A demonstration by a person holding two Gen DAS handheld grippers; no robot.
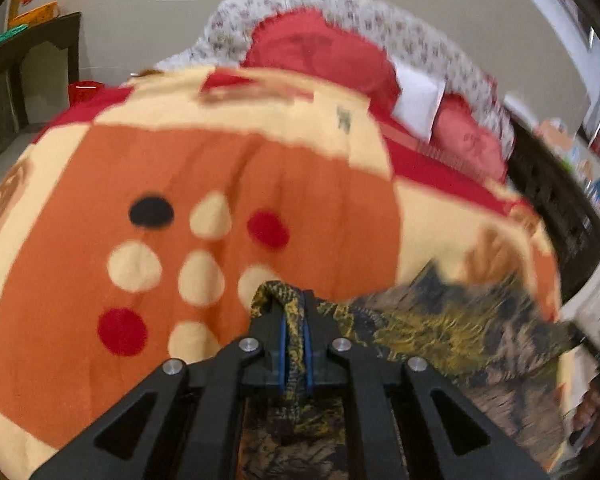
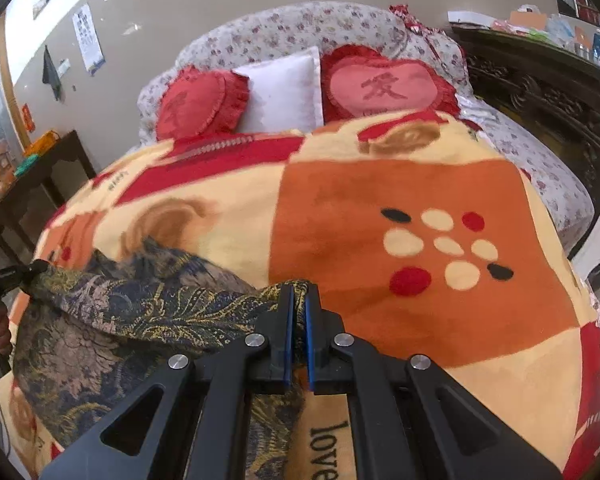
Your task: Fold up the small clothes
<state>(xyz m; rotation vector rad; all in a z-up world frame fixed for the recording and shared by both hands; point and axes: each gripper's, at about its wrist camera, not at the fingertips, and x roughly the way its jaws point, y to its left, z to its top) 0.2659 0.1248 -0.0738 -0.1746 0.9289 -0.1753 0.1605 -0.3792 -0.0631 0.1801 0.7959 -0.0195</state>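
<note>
Both grippers, left gripper and right gripper, each clenched on the patterned garment (over the blanket).

Left hand-held gripper pinched closed on cloth, right hand-held gripper likewise, both angled downward

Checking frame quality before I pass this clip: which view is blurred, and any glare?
Left wrist view: motion-smeared, worst on the patterned garment and pillows. Right wrist view: sharper, the heart pillow legible. Both: ceiling lights glare at top, fisheye bends the blanket.
</note>
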